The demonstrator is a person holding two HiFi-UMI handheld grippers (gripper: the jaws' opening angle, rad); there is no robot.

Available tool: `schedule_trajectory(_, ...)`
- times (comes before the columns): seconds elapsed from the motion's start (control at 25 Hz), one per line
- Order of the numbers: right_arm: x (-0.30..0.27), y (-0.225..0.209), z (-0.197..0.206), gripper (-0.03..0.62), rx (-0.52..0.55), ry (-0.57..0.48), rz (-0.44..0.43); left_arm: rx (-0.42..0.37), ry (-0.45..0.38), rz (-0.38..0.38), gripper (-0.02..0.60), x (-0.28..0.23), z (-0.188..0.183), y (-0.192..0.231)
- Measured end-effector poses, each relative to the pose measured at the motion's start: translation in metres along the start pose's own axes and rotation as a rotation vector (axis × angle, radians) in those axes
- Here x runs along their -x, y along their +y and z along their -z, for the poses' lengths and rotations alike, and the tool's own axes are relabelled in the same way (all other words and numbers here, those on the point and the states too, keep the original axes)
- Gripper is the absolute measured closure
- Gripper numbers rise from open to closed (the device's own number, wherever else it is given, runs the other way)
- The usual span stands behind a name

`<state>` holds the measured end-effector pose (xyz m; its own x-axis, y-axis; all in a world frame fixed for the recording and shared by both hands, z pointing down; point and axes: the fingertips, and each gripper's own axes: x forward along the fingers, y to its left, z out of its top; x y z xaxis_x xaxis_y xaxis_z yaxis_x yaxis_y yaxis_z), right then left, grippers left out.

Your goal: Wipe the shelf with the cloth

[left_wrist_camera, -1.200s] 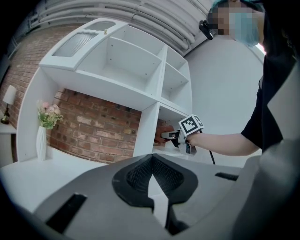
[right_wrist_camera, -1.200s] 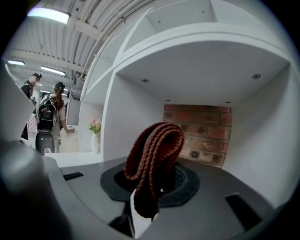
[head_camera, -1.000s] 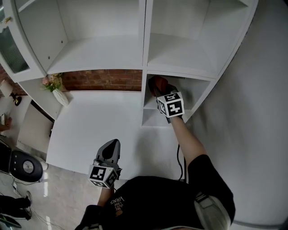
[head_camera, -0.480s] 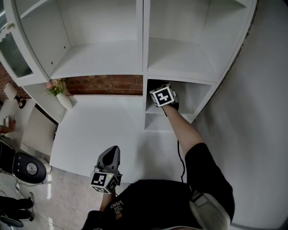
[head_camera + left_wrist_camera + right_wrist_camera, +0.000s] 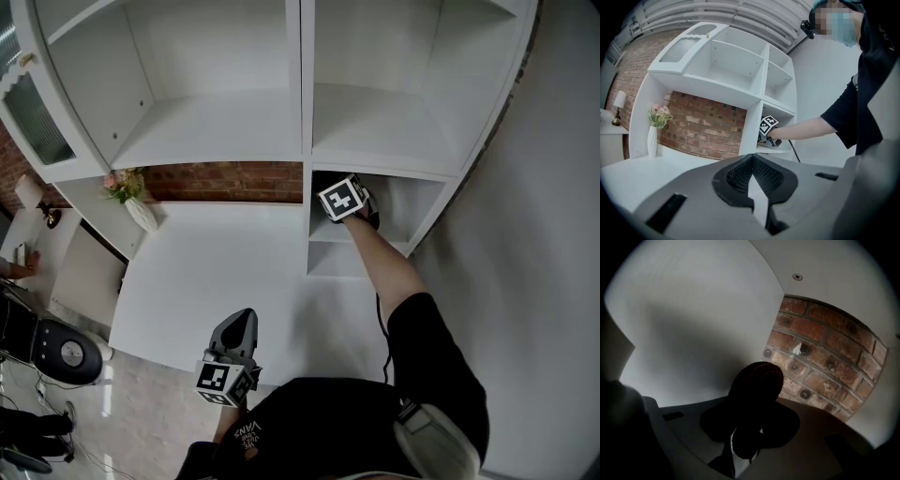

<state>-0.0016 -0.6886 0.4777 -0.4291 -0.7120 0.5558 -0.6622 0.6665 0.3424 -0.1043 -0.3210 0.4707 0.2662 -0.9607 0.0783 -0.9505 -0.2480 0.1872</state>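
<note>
Cloth [image 5: 757, 390]: dark red, knitted, clamped between right gripper [image 5: 745, 427] jaws, bunched above tips. Left gripper [image 5: 240, 323] held low near body, over counter [image 5: 216, 272] edge, jaws pressed together, nothing gripped. Farther out, right gripper reached into lower right compartment of shelf [image 5: 417, 202], at its left side, cloth carried inside. Cloth contact with board not discernible. Brick wall [image 5: 820, 348] seen behind compartment.

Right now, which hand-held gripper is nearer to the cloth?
Right. The right hand-held gripper is clamped on the cloth inside the lower cubby. The left hand-held gripper is well apart from it, at the counter's front edge.
</note>
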Motion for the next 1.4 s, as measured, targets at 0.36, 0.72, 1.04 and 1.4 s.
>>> schedule_trajectory(0.36,0.026,-0.048,0.046,0.502,0.012,0.155,0.126,-0.002,-0.011,0.07,0.575,-0.009,-0.001,-0.008)
schedule_trajectory(0.72,0.051,-0.092,0.099,0.503,0.293,0.544,0.352,0.017,-0.012,0.13,0.575,-0.008,0.005,-0.007)
schedule_trajectory(1.04,0.065,-0.101,0.107,0.503,0.212,0.601,0.478,0.024,-0.033,0.113,0.575,0.001,-0.002,0.007)
schedule_trajectory(1.4,0.073,-0.083,0.05,0.503,-0.054,0.215,0.372,0.031,-0.019,0.129,0.575,-0.002,0.002,0.014)
